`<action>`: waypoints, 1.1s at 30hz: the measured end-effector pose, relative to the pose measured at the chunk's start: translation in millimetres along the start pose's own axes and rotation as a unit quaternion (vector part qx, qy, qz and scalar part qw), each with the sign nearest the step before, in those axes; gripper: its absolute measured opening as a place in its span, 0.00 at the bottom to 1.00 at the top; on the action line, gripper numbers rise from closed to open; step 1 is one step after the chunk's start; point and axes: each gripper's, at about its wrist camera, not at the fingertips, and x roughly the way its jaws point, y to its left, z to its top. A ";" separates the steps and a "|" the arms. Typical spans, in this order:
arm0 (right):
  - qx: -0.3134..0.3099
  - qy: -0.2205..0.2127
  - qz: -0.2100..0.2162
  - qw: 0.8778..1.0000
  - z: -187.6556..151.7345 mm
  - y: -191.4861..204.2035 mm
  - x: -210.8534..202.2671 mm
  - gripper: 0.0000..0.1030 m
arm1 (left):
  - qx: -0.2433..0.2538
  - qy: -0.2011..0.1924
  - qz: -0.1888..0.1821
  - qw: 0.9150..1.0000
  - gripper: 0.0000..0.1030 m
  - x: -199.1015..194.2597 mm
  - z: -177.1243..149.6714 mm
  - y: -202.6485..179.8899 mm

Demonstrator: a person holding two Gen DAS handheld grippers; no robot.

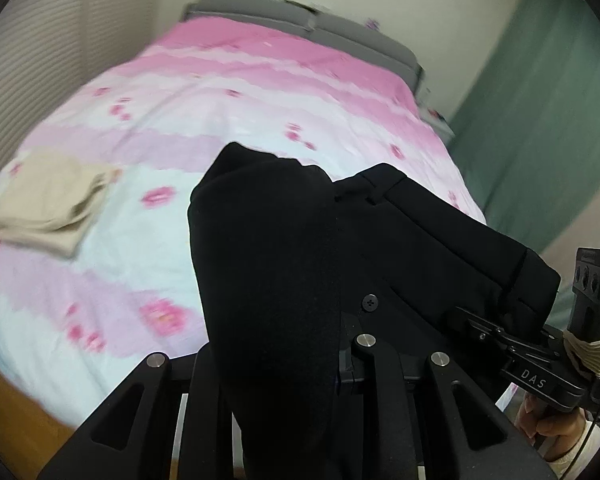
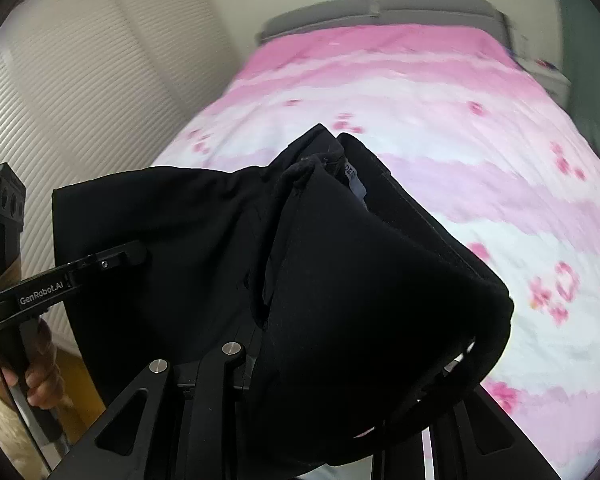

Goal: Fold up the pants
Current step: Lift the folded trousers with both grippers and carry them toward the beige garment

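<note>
Bed [image 1: 148, 128]: pink and white floral cover, wide and bare in the middle, below both tongs.
Black pants [image 1: 284, 248]: held up off the bed, waistband stretched between the two tongs, the rest draped over them.
Beige folded garment [image 1: 48, 204]: lies on the bed's left side, well apart.
Left gripper [image 2: 134, 252]: closed on one waistband end.
Right gripper [image 1: 466, 318]: clamped on the other end.
Risk: the cloth hides each camera's own fingers, so a thin pinch could slip unseen; the legs may land twisted or bunched if lowered unevenly.
</note>
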 end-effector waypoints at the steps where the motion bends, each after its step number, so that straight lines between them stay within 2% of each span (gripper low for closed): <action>1: -0.009 0.001 0.005 1.000 -0.5 10.7 -1.4 0.27 | -0.008 -0.006 0.003 1.000 0.22 -13.4 -3.7 13.9; 5: -0.044 0.000 0.032 0.999 -14.8 76.8 -6.0 0.27 | -0.023 -0.028 0.015 0.999 0.22 -75.7 -23.2 81.1; 10: -0.045 -0.002 0.053 0.998 -38.6 167.7 -1.9 0.27 | -0.009 -0.035 0.041 0.999 0.22 -135.1 -40.7 148.5; 16: -0.054 0.012 0.094 0.994 -64.3 268.8 16.6 0.27 | -0.030 -0.038 0.067 0.997 0.22 -182.2 -53.2 221.8; 18: -0.070 0.024 0.105 0.992 -62.9 297.0 24.8 0.27 | -0.040 -0.042 0.070 0.996 0.22 -190.4 -52.7 241.4; 22: -0.095 0.035 0.115 0.988 -55.2 333.0 35.0 0.27 | -0.076 -0.052 0.049 0.995 0.22 -199.3 -48.5 280.1; 25: -0.103 0.036 0.119 0.987 -37.3 351.1 46.1 0.27 | -0.103 -0.060 0.025 0.993 0.22 -198.1 -34.5 310.3; 27: -0.103 0.032 0.120 0.987 -19.3 348.6 56.3 0.27 | -0.107 -0.062 0.018 0.992 0.22 -197.4 -23.7 328.2; 31: -0.102 0.025 0.126 0.986 -6.8 365.8 74.1 0.27 | -0.113 -0.060 -0.005 0.992 0.22 -188.6 1.8 359.8; 33: -0.098 0.024 0.131 0.986 3.3 368.0 87.8 0.27 | -0.115 -0.055 -0.003 0.992 0.22 -182.2 19.2 374.2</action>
